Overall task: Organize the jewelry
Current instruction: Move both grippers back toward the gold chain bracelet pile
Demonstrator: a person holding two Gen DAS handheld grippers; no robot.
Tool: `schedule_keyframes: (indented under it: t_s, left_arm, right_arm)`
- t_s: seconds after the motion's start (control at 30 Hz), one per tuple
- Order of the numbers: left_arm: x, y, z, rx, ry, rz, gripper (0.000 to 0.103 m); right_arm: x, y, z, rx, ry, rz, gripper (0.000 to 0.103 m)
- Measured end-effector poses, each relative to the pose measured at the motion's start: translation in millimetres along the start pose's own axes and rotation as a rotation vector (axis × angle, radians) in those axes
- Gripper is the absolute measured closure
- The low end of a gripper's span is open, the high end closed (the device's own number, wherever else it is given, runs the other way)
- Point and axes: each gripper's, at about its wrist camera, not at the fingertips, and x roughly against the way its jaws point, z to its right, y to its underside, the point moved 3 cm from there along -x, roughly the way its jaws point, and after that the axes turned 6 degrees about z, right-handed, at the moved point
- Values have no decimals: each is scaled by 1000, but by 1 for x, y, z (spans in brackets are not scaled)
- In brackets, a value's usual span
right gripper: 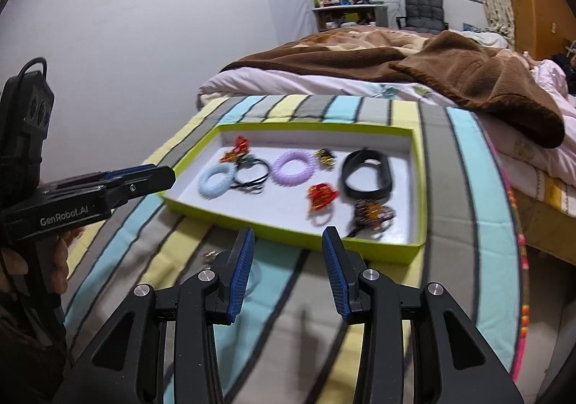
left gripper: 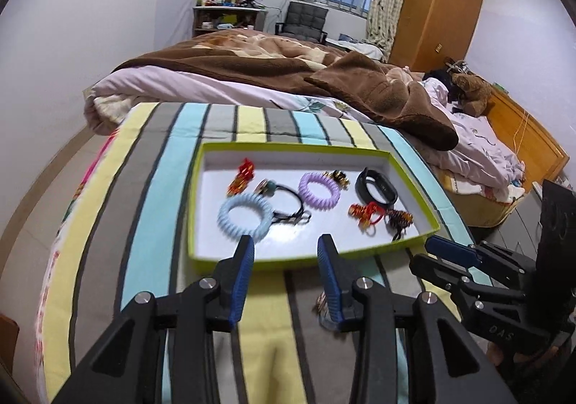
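Note:
A shallow green-rimmed white tray lies on a striped cloth. In it are a pale blue coil ring, a purple coil ring, a black band, a black hair tie, red bead pieces and a dark beaded clip. A small trinket lies on the cloth outside the tray, by the left gripper's right finger. My left gripper is open and empty at the tray's near edge. My right gripper is open and empty.
A bed with a brown blanket lies behind the cloth. A wooden wardrobe stands at the back right, a cluttered shelf and a chair at the back. A teddy bear sits on the bed.

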Motion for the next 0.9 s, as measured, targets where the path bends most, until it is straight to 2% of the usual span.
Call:
schedule_keyframes:
  t_s: [0.23,0.33,0.5,0.9]
  left_arm:
    - [21,24,-18,72,2,16,65]
    - [24,35,-24,76,-7,5,64]
    - [30,47,-37,107,-11,5,64]
    - [35,57,-48,127,6,3,64]
  right_arm:
    - [-11,10,-20,18,-46,-34,63]
    - [-14,12,-30,39,-99,-38,63]
    - [-21,16,-37,38,-97,-56,63]
    - [-47,22,-62,131,-102,-109,63]
